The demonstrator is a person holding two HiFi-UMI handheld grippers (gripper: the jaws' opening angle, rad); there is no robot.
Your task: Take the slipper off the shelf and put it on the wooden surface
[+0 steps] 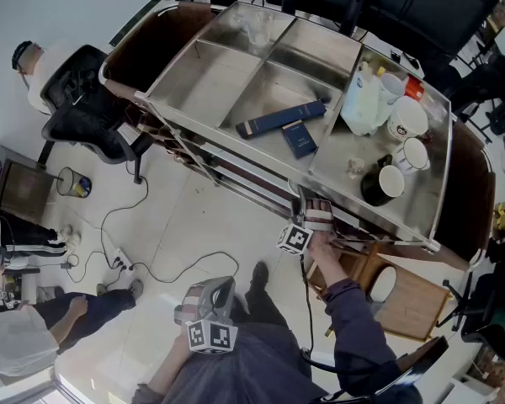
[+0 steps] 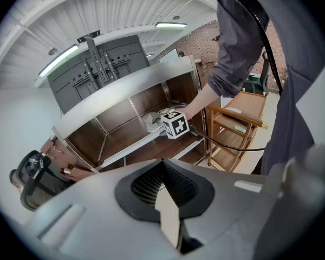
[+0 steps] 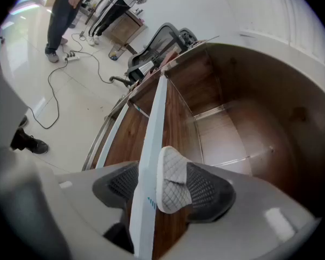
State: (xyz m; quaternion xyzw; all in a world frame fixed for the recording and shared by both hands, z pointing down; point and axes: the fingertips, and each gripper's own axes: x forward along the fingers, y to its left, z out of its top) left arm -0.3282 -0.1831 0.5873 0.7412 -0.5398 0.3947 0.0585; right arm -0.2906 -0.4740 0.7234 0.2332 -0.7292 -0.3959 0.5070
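A pale quilted slipper (image 3: 173,183) lies on the brown inner shelf (image 3: 227,140), just behind the shelf's white front rail (image 3: 151,145). My right gripper (image 3: 162,191) stands open with the slipper's tip and the rail between its jaws; I cannot see the pads pressing on the slipper. In the left gripper view the slipper (image 2: 151,121) lies beside the right gripper's marker cube (image 2: 175,124). In the head view the right gripper (image 1: 318,215) reaches under the steel top and the slipper is hidden. My left gripper (image 1: 210,300) hangs shut and empty by the person's body, its jaws (image 2: 163,186) together.
A low wooden stool (image 1: 412,297) with a white thing (image 1: 385,283) on it stands right of the shelf unit. The steel top tray (image 1: 236,74) holds blue books (image 1: 282,118), mugs (image 1: 404,120) and a jug (image 1: 362,99). An office chair (image 1: 88,108) and floor cable (image 1: 151,259) lie left.
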